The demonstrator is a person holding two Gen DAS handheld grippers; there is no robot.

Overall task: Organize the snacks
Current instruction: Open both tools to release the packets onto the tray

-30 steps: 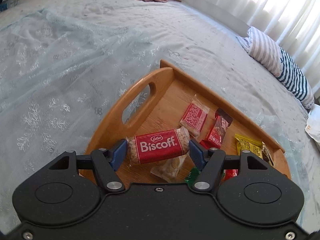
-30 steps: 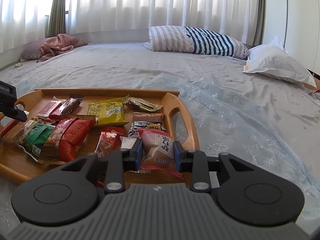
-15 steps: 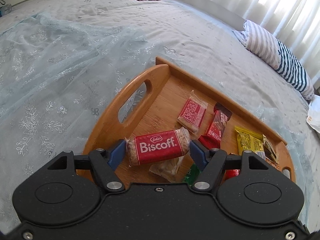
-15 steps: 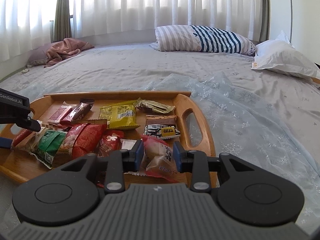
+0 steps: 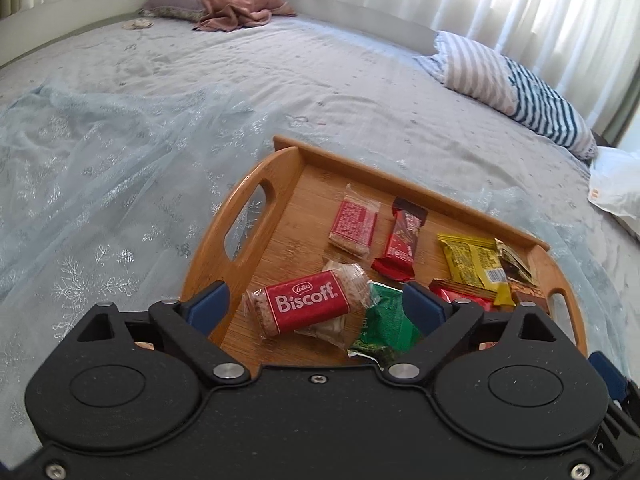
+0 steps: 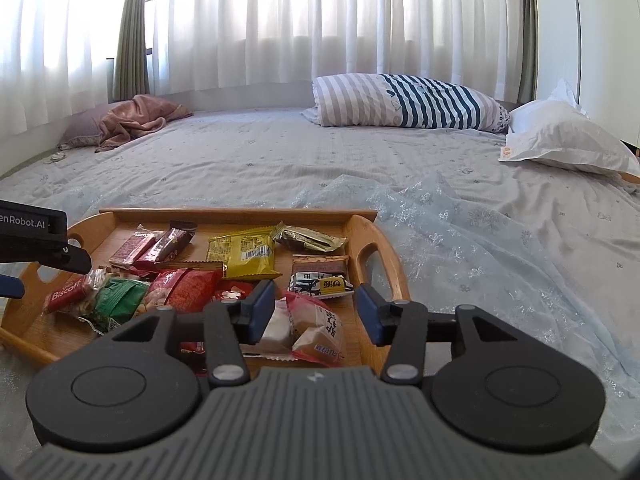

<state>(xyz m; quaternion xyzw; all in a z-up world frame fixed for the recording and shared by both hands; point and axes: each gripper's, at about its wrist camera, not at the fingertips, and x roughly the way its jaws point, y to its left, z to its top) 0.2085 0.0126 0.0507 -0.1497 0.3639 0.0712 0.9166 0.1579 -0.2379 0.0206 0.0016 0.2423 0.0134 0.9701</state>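
Your left fingers [image 5: 316, 306] have just been opening and now stand wide apart over the wooden tray [image 5: 256, 184]. The Biscoff packet [image 5: 306, 309] lies free on the tray floor between them, touching neither blue pad, its far end resting on a clear-wrapped biscuit [image 5: 344, 276]. Just inside your right-hand pad sits a green packet [image 5: 386, 322]; beyond the fingertips lie a pink wafer pack [image 5: 353, 226], a red bar [image 5: 402, 246] and a yellow packet [image 5: 472, 264].

Your right fingers [image 6: 316, 312] have also just been opening and are apart, with a pink-edged pastry packet [image 6: 320, 330] lying on the tray [image 6: 240, 213] between them. Its left edge sits close against the left pad; the right pad stands clear of it. Ahead of those fingertips is a black-and-white packet [image 6: 320, 286], and to their left a red packet [image 6: 188, 286]. The tray rests on the bed [image 6: 360, 160], over a pale blue lace cloth [image 6: 500, 240].
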